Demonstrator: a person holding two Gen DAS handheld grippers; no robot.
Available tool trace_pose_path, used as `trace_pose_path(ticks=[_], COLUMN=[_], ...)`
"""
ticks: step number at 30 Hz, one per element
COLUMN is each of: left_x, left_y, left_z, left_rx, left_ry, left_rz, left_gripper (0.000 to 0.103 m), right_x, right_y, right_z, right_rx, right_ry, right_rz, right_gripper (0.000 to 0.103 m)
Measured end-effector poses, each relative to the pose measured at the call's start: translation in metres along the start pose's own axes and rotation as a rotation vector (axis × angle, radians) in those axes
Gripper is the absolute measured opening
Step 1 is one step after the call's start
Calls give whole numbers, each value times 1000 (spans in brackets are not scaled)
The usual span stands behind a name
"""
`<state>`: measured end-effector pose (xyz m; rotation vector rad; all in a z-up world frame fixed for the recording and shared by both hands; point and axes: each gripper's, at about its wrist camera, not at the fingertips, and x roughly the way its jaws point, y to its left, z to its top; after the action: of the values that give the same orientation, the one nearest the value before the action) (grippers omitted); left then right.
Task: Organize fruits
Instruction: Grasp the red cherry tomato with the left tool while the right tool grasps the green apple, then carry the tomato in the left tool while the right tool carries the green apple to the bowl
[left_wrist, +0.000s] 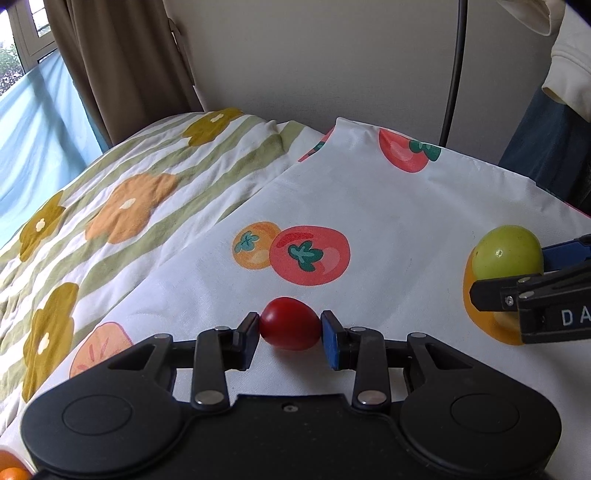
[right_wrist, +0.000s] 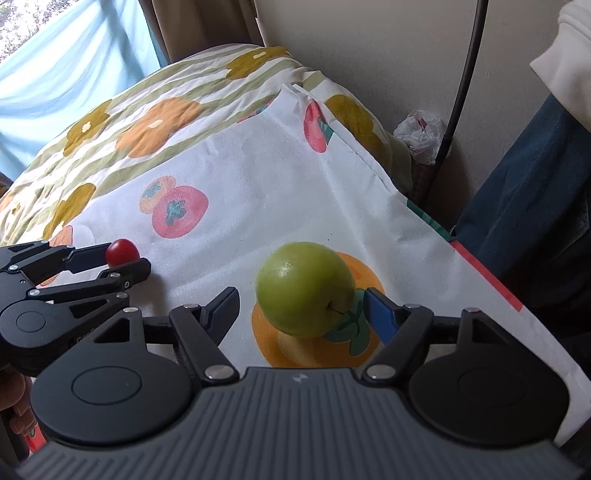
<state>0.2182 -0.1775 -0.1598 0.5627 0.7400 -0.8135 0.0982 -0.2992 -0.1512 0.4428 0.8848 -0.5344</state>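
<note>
A small red cherry tomato (left_wrist: 290, 324) lies on the white fruit-print cloth (left_wrist: 388, 221). My left gripper (left_wrist: 290, 338) is shut on it, both blue pads touching its sides; it also shows in the right wrist view (right_wrist: 122, 260) with the tomato (right_wrist: 122, 252) at its tips. A green apple (right_wrist: 304, 288) sits on a printed orange fruit. My right gripper (right_wrist: 301, 314) is open around it, with a gap on each side. In the left wrist view the apple (left_wrist: 508, 253) and right gripper (left_wrist: 532, 273) are at the right edge.
A flowered striped blanket (left_wrist: 110, 206) covers the bed to the left. A wall, a black pole (right_wrist: 463, 85) and a plastic bag (right_wrist: 421, 134) are behind. The cloth's right edge (right_wrist: 480, 266) drops off beside dark blue fabric. Orange fruit (left_wrist: 11, 470) shows at the bottom left corner.
</note>
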Motion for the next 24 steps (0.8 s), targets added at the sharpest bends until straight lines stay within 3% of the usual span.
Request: trace_pose_path(ticks=[6,7,14,24], left_x=[-18,-20,-44,-92], left_y=[3,3,-3,-6], left_z=[-7,-8,-15,-21], left_rx=[-61,-71,-154,-322], left_ry=[4,6,10,-2], left_rz=[36,43,116,253], left_gripper=[39,39,39,39], right_x=[2,4,-1,-32], right_y=[-2,-3,-3,20], right_z=[5,6,6,16], right_rx=[-15,-23,-102,-285], right_ry=[-7,2,11,-40], right_rz=[-7,3,48,188], right_gripper=[83,73,73,73])
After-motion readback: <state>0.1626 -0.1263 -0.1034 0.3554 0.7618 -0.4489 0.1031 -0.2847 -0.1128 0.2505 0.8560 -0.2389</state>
